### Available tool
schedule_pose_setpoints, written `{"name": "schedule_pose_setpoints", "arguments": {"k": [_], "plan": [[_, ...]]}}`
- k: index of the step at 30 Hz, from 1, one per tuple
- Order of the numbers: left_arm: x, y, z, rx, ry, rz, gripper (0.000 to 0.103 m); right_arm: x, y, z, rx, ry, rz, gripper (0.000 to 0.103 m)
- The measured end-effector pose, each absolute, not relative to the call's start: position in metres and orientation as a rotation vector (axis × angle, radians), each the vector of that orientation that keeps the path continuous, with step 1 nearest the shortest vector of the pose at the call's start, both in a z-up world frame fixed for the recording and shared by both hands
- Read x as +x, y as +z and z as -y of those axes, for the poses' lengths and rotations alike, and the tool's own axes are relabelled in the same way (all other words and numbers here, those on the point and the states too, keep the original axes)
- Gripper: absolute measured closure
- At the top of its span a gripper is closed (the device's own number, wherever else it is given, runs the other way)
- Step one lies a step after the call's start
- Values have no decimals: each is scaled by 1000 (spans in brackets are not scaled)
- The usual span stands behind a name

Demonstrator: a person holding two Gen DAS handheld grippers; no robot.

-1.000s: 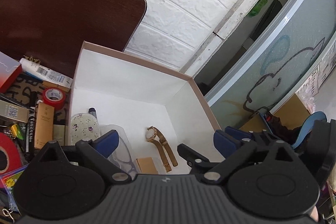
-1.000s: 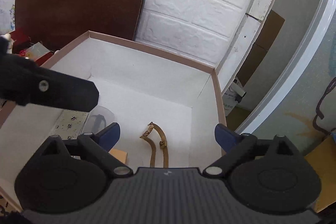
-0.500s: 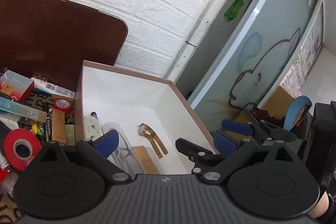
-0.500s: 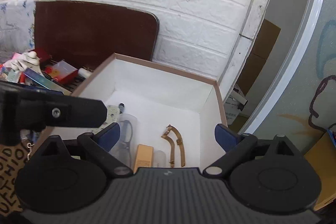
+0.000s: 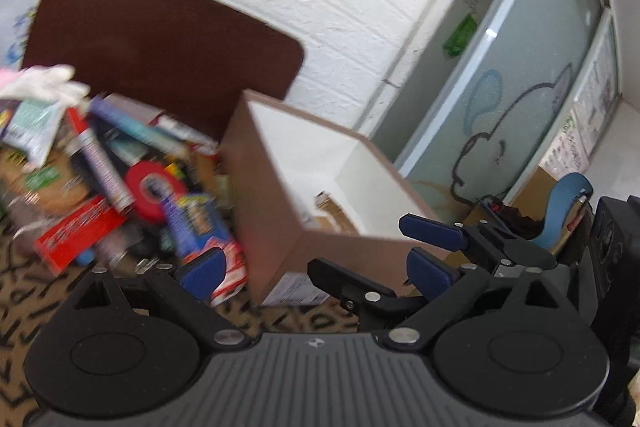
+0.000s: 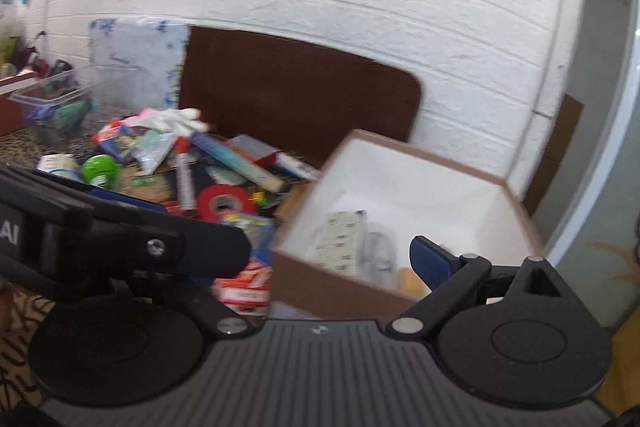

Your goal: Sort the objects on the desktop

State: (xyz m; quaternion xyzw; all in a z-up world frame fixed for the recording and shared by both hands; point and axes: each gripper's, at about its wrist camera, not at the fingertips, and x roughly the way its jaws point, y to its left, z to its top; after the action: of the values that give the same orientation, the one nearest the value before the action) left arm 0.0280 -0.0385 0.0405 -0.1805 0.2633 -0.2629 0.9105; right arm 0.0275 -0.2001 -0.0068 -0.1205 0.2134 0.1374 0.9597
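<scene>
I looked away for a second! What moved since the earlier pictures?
Both grippers pulled back out of the box and swung left, toward the clutter with the red tape roll. Left gripper and right gripper remain open and empty. The box contents stayed put.

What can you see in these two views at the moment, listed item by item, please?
Box: one, brown outside, white inside, right of the clutter.
Things in the box: a pale patterned card, a clear case and a tan block; other contents too blurred to name.
Tape roll: one, red, in the pile left of the box.
Glove: one, white, on top of the pile.
Round lid: one, green, at the pile's left side.
Marker: one, red and white, lying across the pile.
Board: one, dark brown, leaning on the white brick wall.
Left gripper: open, empty, blue pads.
Right gripper: open, empty, partly hidden behind the left one.
</scene>
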Motion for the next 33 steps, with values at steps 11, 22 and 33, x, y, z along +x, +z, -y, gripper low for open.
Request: {"name": "schedule_pose_setpoints", "arguments": {"k": [11,22,33], "plan": [[11,-15,-23,-384,-343,-614,4,14,-69,126,-270,434,-516,8],[38,-26,-47,-436,-291,-605,5,42,-100,104,-425,247,-502,15],[61,-28,-54,-484,-290,-602,9,84,-133,81,-715,102,-429,46]]}}
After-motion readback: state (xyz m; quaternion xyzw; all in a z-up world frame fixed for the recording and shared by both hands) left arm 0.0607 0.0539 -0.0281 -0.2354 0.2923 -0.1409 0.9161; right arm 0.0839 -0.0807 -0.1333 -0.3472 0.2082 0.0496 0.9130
